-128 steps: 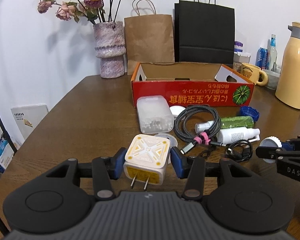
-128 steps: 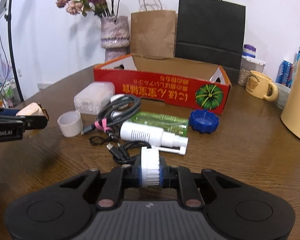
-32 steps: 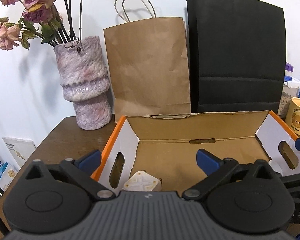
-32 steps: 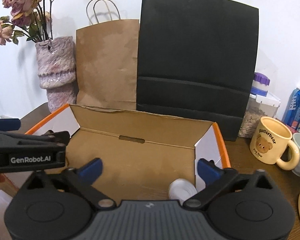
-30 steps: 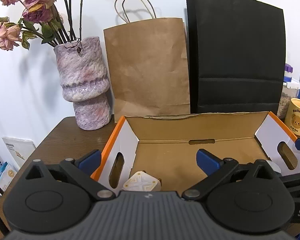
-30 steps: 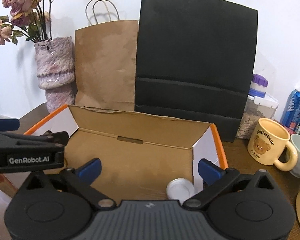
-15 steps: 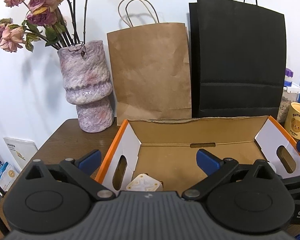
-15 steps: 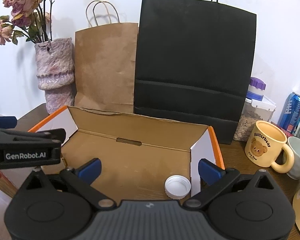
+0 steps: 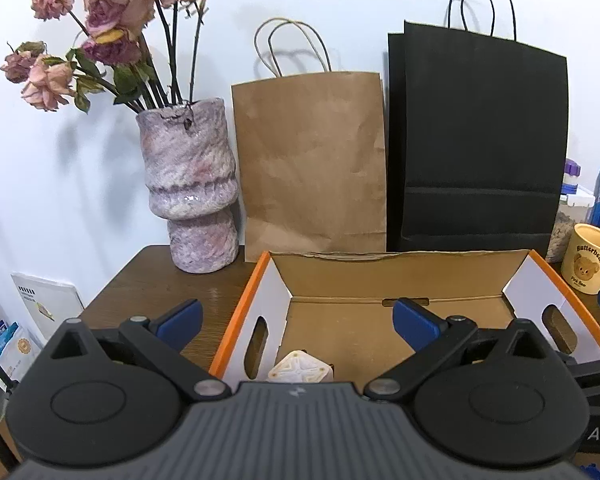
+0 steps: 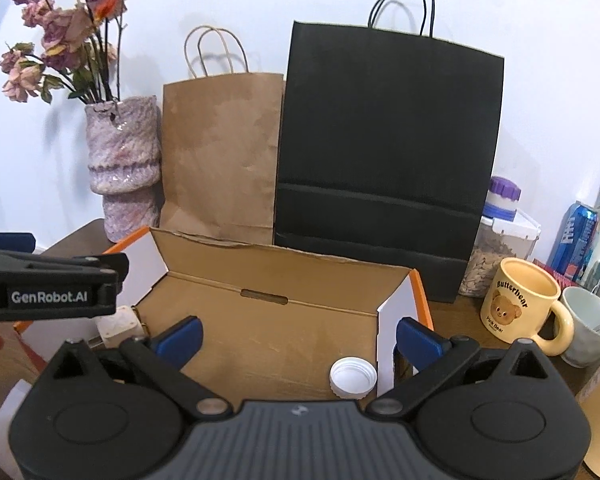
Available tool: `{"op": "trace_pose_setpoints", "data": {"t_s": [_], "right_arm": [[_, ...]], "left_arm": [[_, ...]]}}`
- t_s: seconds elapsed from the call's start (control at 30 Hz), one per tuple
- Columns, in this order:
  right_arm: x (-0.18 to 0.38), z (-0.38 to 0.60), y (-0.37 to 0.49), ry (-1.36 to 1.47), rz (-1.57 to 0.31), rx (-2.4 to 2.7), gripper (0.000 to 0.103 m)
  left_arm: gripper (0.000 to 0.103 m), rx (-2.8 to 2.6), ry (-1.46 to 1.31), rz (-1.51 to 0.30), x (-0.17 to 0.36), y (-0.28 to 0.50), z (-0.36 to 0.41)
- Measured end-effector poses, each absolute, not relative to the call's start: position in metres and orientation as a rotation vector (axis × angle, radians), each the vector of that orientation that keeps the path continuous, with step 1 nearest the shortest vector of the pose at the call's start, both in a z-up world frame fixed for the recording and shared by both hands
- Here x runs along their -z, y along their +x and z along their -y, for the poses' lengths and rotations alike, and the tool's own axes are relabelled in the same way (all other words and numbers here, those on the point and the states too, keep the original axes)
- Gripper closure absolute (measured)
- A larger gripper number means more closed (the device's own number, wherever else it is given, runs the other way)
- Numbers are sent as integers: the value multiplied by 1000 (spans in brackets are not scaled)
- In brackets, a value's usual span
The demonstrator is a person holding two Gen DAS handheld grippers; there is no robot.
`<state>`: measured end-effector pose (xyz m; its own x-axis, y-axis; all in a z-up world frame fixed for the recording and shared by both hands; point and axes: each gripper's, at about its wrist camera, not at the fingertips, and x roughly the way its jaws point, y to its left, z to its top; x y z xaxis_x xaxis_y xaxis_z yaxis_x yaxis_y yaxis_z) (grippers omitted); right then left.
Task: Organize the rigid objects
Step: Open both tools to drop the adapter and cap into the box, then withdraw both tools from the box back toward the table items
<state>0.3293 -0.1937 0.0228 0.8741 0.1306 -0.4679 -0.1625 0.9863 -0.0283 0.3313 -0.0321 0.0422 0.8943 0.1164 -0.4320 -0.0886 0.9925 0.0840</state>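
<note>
**Both grippers empty and spread over the box; adapter and cap sit inside**

Left wrist view:
- Left gripper (image 9: 296,316) has its jaws spread wide with nothing between the blue pads (image 9: 414,320).
- It sits above the near-left part of the cardboard box (image 9: 396,276), which has an orange rim, white end flaps and a brown floor.
- The cream plug adapter (image 9: 300,369) lies on the box floor at the left end, just beside the left flap with the handle slot. Only its top face shows; the rest is hidden by the gripper body.
- Behind the box: a mottled pink vase (image 9: 190,188) with dried roses, a brown paper bag (image 9: 310,160) and a black paper bag (image 9: 476,140), all against the wall.
- A yellow bear mug (image 9: 590,258) stands on the wooden table (image 9: 160,276) just past the right end of the box.
- Part of the right gripper's black body shows at the right edge.

Right wrist view:
- Right gripper (image 10: 298,338) also has its jaws spread apart and holds nothing.
- The white bottle cap (image 10: 353,376) lies open side up on the box floor in the near-right corner, next to the right flap.
- The adapter is at the left end of the box, partly covered by the left gripper's black finger, which is marked "GenRobot.AI".
- The adapter and cap are well apart, at opposite ends of the box.
- Right of the box: the mug, a pale cup (image 10: 588,324), a blue can (image 10: 576,232) and a lidded jar (image 10: 500,240).
</note>
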Motion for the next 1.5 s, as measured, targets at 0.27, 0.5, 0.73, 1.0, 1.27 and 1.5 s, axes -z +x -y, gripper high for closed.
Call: {"op": "trace_pose_setpoints", "data": {"t_s": [0.27,0.5,0.73,1.0,1.27,1.5], "right_arm": [[-30,197,304,-77,-452,-156,0],[-37,200,278,-78,-422,-161,0],[-42,201,250,-80,-400,-167,0],[-46,200,216,-74,-380,-186,0],[-41,198,182,-77,-375,-201,0],[-31,200,150,-81,-388,-209,0]], "left_arm": [[0,-103,48,-427,-52,309,29],[0,-104,35,-414,-57,285,24],[0,-103,26,-406,-61,259,20],[0,-105,15,-397,-67,229,16],[0,-104,23,-399,-67,197,14],[0,-108,20,-415,-60,171,8]]}}
